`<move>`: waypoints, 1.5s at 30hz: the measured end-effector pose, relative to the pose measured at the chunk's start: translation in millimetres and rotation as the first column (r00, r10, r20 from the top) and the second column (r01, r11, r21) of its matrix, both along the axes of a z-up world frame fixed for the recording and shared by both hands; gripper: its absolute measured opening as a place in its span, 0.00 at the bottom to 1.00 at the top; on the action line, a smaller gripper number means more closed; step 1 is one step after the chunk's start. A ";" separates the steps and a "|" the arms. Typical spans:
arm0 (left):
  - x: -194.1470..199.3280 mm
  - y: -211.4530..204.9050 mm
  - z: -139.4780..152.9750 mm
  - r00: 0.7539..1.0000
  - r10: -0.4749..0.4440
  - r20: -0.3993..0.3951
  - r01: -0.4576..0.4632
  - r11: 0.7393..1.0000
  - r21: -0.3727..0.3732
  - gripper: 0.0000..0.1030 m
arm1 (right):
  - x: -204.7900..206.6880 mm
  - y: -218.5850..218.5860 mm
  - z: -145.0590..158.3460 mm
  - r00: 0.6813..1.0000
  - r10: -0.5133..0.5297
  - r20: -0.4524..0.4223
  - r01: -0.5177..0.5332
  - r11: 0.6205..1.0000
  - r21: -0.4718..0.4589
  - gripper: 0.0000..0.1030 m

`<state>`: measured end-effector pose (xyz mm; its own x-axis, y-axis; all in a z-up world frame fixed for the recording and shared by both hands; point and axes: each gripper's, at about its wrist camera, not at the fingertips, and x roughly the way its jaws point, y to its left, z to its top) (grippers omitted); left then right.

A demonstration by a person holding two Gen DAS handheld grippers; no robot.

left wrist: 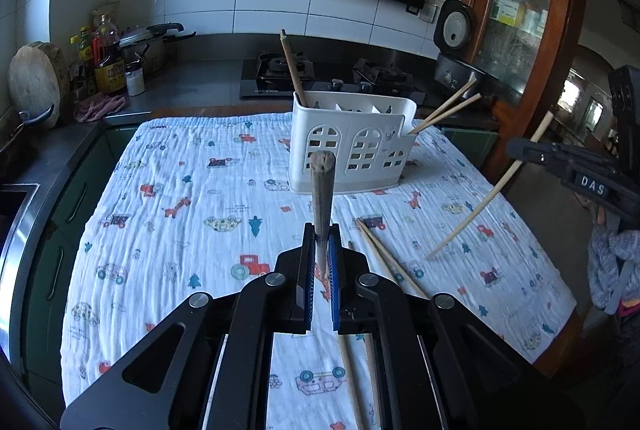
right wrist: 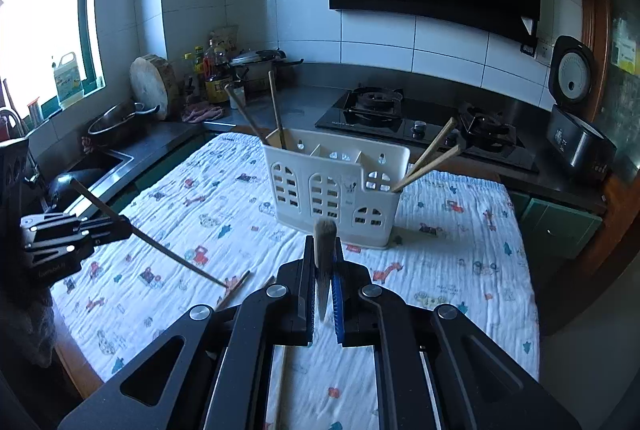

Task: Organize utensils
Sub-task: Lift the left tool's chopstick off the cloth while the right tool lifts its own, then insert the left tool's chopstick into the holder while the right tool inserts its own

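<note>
Left wrist view: the left tongs [left wrist: 322, 246] clamp a dark chopstick [left wrist: 322, 198] upright above the cloth-covered counter [left wrist: 180, 214], before the white utensil caddy [left wrist: 352, 146]; loose chopsticks [left wrist: 384, 254] lie just right.

Right wrist view: the right tongs [right wrist: 325, 258] pinch a pale chopstick [right wrist: 324, 250] near the caddy, where two chopsticks [right wrist: 430, 158] lean in its right compartment.

The left hand-held gripper [left wrist: 322, 258] clamps a chopstick [left wrist: 322, 190] pointing at the white holder [left wrist: 352, 150]; two chopsticks [left wrist: 384, 258] lie on the clothed surface [left wrist: 180, 210].
</note>
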<state>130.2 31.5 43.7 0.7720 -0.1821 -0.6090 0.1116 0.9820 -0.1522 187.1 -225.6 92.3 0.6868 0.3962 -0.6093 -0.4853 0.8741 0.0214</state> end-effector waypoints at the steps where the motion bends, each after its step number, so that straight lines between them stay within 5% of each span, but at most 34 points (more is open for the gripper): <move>1: 3.0 -0.3 2.6 1.000 -0.003 0.001 0.003 1.000 0.004 0.05 | 4.6 -0.5 7.6 1.000 -0.003 0.005 0.003 1.000 -0.004 0.07; 14: 51.2 -8.4 74.4 0.995 -0.058 0.081 0.059 0.998 -0.010 0.05 | 64.2 -1.6 91.4 0.993 -0.060 0.098 0.056 0.998 0.039 0.07; 24: 104.5 -16.0 126.1 0.985 -0.049 0.165 0.046 0.999 0.018 0.05 | 121.7 15.6 113.1 0.981 -0.110 0.160 0.101 0.993 0.066 0.07; 45: 175.4 -11.8 68.4 1.000 -0.014 0.009 0.014 1.000 0.021 0.05 | 175.8 31.6 45.9 0.992 -0.108 0.071 0.104 0.992 0.065 0.07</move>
<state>305.6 19.7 112.1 0.7747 -0.1801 -0.6061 0.1268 0.9833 -0.1302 363.0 -193.9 138.2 0.7695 0.3535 -0.5319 -0.3921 0.9189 0.0434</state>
